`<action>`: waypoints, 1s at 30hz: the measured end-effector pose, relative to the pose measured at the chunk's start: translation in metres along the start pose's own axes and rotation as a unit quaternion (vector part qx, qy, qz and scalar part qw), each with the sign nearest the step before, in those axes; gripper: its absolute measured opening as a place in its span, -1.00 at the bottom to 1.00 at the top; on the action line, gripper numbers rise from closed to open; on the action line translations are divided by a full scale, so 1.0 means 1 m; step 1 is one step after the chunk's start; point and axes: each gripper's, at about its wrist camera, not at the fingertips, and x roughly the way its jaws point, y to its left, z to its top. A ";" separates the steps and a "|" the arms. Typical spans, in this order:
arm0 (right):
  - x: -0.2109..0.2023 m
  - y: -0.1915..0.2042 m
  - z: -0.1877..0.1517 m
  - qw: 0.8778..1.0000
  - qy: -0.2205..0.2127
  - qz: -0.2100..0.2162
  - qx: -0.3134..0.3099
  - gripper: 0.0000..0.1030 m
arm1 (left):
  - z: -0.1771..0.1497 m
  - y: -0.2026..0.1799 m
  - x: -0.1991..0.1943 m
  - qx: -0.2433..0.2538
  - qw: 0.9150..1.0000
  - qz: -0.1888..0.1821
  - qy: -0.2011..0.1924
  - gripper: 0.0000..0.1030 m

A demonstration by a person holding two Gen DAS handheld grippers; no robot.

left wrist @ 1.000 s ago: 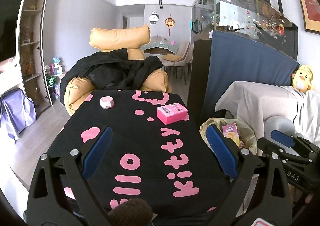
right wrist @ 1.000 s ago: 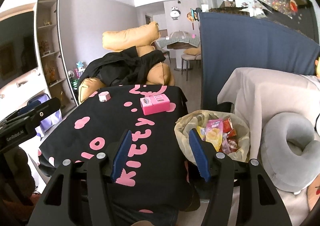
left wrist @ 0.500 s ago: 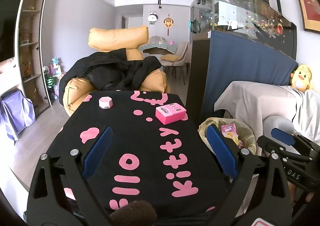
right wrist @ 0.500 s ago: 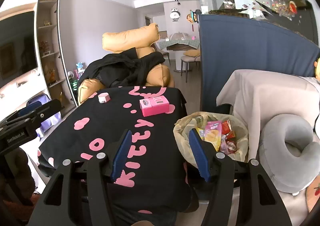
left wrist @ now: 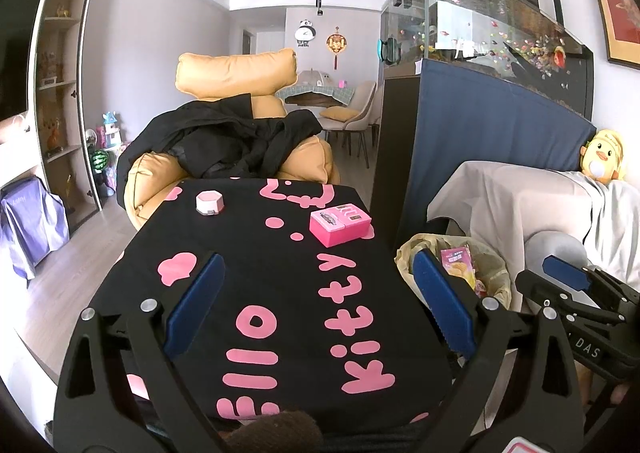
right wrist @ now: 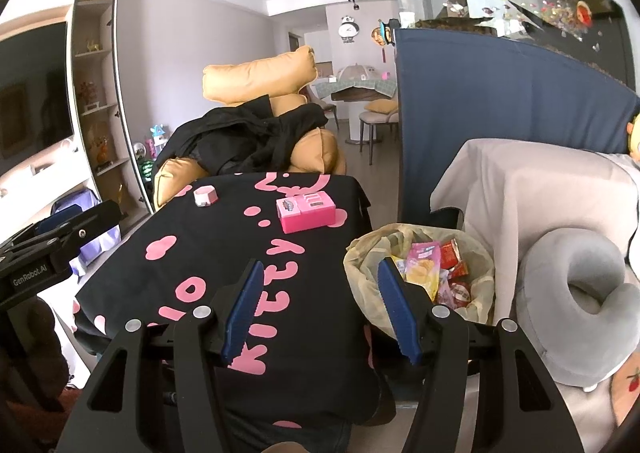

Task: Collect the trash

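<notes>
Beside the table's (right wrist: 224,253) right edge, bin (right wrist: 360,277) holding wrappers (right wrist: 424,269); left gripper (left wrist: 316,305) and right gripper (right wrist: 320,309) both released, empty; pink box (right wrist: 306,211) near far right corner.

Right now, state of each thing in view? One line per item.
left gripper: open, empty, over the table.
right gripper: open, empty, at the table's edge.
trash bin: bag-lined, open-topped, holding snack wrappers.
pink box: closed, flat on the tablecloth.
small hexagonal pink and white container: upright at the table's far side.
black jacket: draped over the tan armchair.
</notes>
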 end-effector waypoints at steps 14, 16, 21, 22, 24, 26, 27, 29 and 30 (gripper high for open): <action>0.001 -0.001 -0.001 1.000 0.000 -0.001 0.001 0.09 | -0.002 -0.001 0.002 -0.001 1.000 -0.002 0.002 0.76; 0.001 -0.001 -0.001 1.000 0.001 0.000 0.001 0.09 | -0.002 -0.002 0.002 -0.001 1.000 -0.001 0.002 0.76; 0.001 -0.001 -0.001 1.000 0.001 0.000 0.002 0.09 | -0.002 -0.001 0.002 -0.001 1.000 -0.001 0.002 0.76; 0.001 -0.001 -0.001 1.000 0.001 -0.001 0.002 0.09 | -0.002 -0.002 0.002 -0.001 1.000 -0.002 0.002 0.76; 0.001 -0.002 -0.001 1.000 0.002 -0.001 0.002 0.09 | -0.002 -0.002 0.003 -0.001 1.000 -0.002 0.004 0.76; 0.001 -0.002 -0.002 1.000 0.004 -0.001 0.003 0.09 | -0.002 -0.002 0.003 -0.002 1.000 -0.003 0.005 0.76; 0.001 -0.002 -0.002 1.000 0.004 -0.001 0.004 0.09 | -0.003 -0.003 0.003 -0.002 1.000 -0.004 0.005 0.76; 0.001 -0.002 -0.002 1.000 0.003 -0.001 0.003 0.09 | -0.002 -0.002 0.003 -0.002 1.000 -0.004 0.004 0.76; 0.001 -0.002 -0.002 1.000 0.003 -0.001 0.003 0.09 | -0.003 -0.003 0.003 -0.001 1.000 -0.004 0.004 0.76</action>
